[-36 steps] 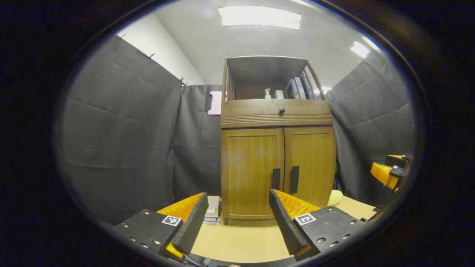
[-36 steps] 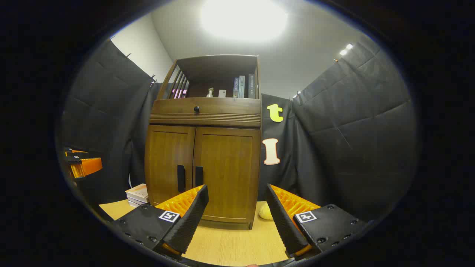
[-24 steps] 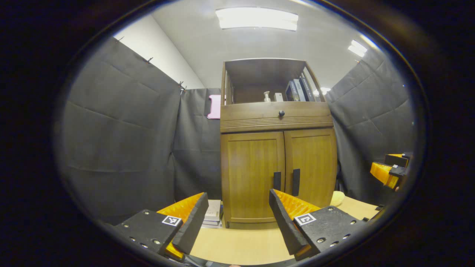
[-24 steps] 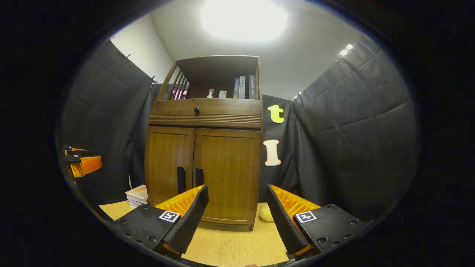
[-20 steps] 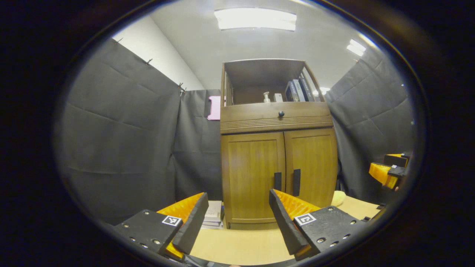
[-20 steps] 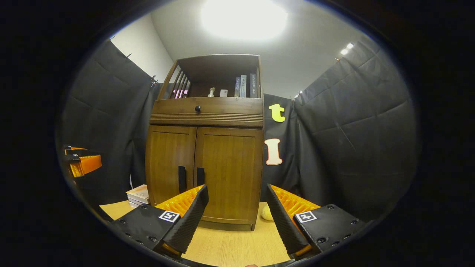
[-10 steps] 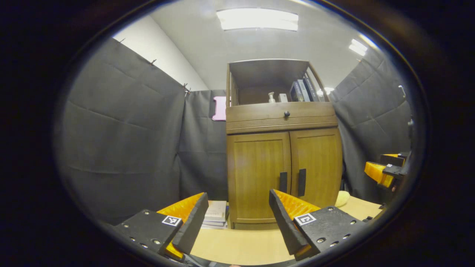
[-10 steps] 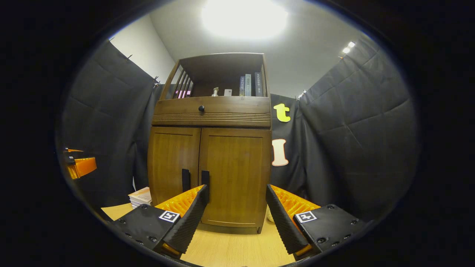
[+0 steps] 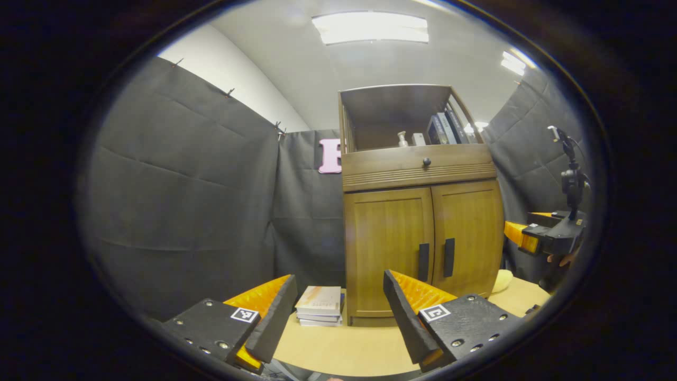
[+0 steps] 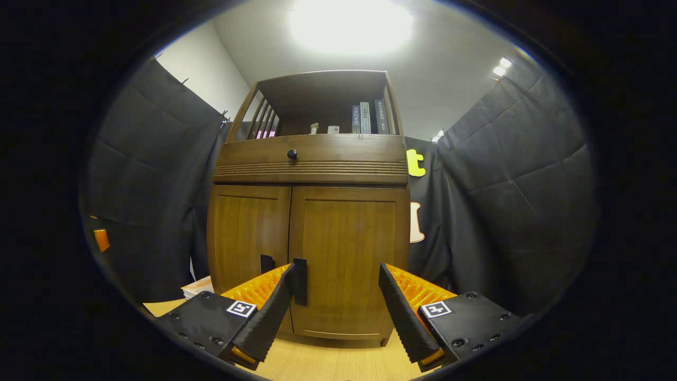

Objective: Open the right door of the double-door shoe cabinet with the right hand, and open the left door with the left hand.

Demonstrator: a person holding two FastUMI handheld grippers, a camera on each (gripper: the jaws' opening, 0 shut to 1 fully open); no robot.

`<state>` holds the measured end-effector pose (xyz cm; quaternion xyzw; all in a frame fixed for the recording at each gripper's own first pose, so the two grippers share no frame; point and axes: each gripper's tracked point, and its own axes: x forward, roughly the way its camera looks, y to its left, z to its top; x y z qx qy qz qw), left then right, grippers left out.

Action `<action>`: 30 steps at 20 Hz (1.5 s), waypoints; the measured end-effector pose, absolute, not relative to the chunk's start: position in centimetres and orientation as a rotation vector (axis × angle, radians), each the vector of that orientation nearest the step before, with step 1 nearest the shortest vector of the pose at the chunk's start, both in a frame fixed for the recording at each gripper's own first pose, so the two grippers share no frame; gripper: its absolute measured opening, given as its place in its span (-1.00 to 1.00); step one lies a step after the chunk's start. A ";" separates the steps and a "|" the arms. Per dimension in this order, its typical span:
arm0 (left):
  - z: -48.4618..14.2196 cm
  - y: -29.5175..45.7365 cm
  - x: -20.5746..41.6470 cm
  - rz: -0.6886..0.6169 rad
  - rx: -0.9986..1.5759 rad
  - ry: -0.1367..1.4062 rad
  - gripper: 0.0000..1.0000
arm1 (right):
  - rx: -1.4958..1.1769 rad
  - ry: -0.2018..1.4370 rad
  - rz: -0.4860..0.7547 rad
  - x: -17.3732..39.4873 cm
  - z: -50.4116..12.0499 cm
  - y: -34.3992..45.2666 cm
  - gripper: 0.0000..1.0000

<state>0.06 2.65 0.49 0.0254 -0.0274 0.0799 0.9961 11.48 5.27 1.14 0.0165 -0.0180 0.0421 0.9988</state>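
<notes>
Nothing opened yet: right door point(image 10: 349, 259) and left door point(image 9: 387, 248) both closed. Right claw point(image 10: 334, 307) agape near right handle point(image 10: 300, 281); left claw point(image 9: 338, 312) agape, well back.

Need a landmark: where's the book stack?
In the left gripper view, the book stack lies on the table, beside the cabinet's left side.

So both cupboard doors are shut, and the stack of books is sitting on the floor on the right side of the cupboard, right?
Not quite. Both doors, the left door and the right door, are shut, but the stack of books lies on the left side of the cupboard, not the right. The left gripper view shows it best.
</notes>
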 end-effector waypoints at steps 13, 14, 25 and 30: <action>0.5 5.1 -3.7 0.276 0.089 -0.051 0.92 | 0.097 -0.012 0.158 20.1 -1.3 9.8 0.93; 0.6 5.1 -4.3 0.283 0.090 -0.048 0.90 | 0.100 -0.007 0.161 20.7 -1.6 10.1 0.94; -0.3 7.6 -3.7 0.353 0.111 -0.014 0.92 | 0.103 0.093 0.207 26.6 -6.9 13.8 0.95; -0.1 7.9 -4.1 0.370 0.107 0.002 0.92 | 0.081 0.147 0.214 29.1 -9.2 15.3 0.69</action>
